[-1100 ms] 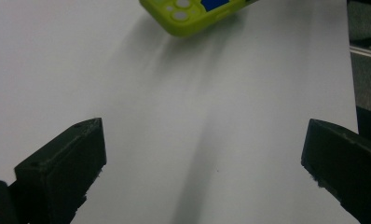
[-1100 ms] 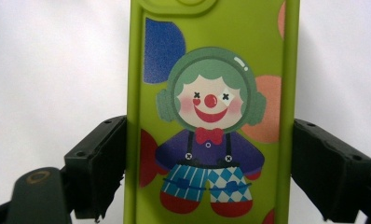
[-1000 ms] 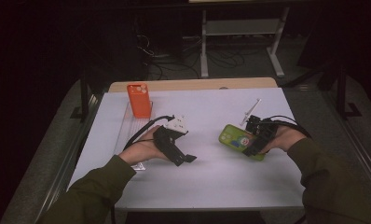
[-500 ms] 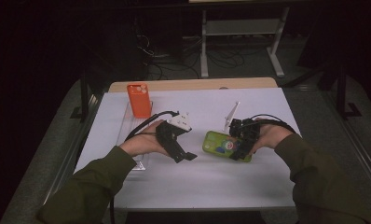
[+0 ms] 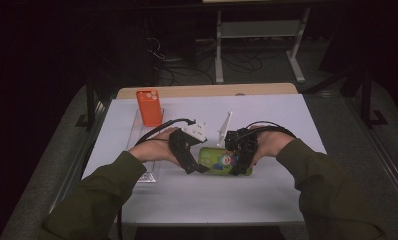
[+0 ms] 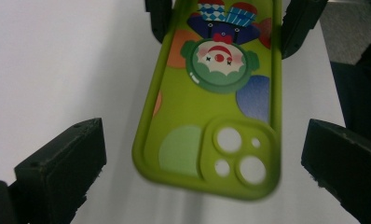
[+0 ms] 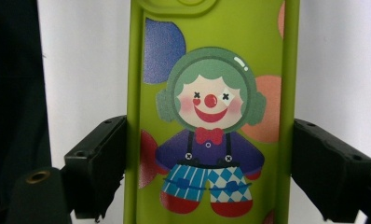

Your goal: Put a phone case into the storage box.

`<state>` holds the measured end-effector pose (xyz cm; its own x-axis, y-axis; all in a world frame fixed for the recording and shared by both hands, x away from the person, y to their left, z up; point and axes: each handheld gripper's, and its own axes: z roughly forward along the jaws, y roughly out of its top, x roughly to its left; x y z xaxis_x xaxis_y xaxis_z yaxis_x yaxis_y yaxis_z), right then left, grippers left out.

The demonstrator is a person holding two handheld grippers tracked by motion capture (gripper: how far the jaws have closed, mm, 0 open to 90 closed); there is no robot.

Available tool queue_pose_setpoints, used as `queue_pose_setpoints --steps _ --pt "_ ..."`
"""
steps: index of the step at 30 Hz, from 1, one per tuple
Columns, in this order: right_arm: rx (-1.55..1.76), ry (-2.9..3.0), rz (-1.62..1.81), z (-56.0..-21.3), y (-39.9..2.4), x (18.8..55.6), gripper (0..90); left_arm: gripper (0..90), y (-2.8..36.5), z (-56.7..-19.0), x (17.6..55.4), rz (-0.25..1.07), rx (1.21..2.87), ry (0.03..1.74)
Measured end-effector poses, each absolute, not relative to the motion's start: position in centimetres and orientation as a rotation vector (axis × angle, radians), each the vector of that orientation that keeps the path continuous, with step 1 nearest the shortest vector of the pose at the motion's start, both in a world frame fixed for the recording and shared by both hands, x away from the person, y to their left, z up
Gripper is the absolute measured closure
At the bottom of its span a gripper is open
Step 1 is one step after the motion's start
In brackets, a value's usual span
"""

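A lime-green phone case [image 5: 218,161] printed with a clown hovers just over the white table [image 5: 287,125], near its middle. My right gripper [image 5: 239,162] is shut on it, jaws pressing both long edges at the clown's waist [image 7: 209,144]. The case [image 7: 211,70] runs away from that camera, its lens end farthest. My left gripper [image 5: 199,169] faces it from the left and stands open [image 6: 202,135]. The case's camera-hole end [image 6: 207,116] lies between the left jaws with a gap on each side. The right gripper [image 6: 228,18] is at the far end of that view.
An orange phone case [image 5: 149,107] stands upright at the back left of the table, on a clear acrylic strip [image 5: 143,150] that runs toward the person. A thin white stick [image 5: 226,127] leans just behind the two grippers. The table's right half and front are bare.
My right gripper has carried the green case leftward across the table, bringing its lens end between the left jaws. The left hand has stayed about where it was.
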<state>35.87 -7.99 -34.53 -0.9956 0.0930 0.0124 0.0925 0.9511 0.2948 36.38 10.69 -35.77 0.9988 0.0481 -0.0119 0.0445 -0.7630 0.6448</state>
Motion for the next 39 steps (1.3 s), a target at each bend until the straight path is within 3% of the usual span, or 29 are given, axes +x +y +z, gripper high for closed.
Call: queue_pose_setpoints --steps 12,14,30,39 --pt "0.151 3.098 0.540 -33.8 -6.4 35.7 15.5 0.0 10.3 -36.5 36.1 0.020 2.491 0.024" --pt "0.069 3.092 0.531 -33.7 -6.4 36.0 15.5 7.3 10.3 -36.6 36.0 0.007 2.492 0.034" --pt "0.044 3.098 0.553 -33.8 -6.6 35.9 14.7 14.4 10.4 -36.8 35.9 -0.069 2.476 0.025" --pt "0.153 3.063 0.673 -33.3 -8.1 35.8 7.6 15.0 11.2 -36.7 36.1 -0.048 2.486 0.072"
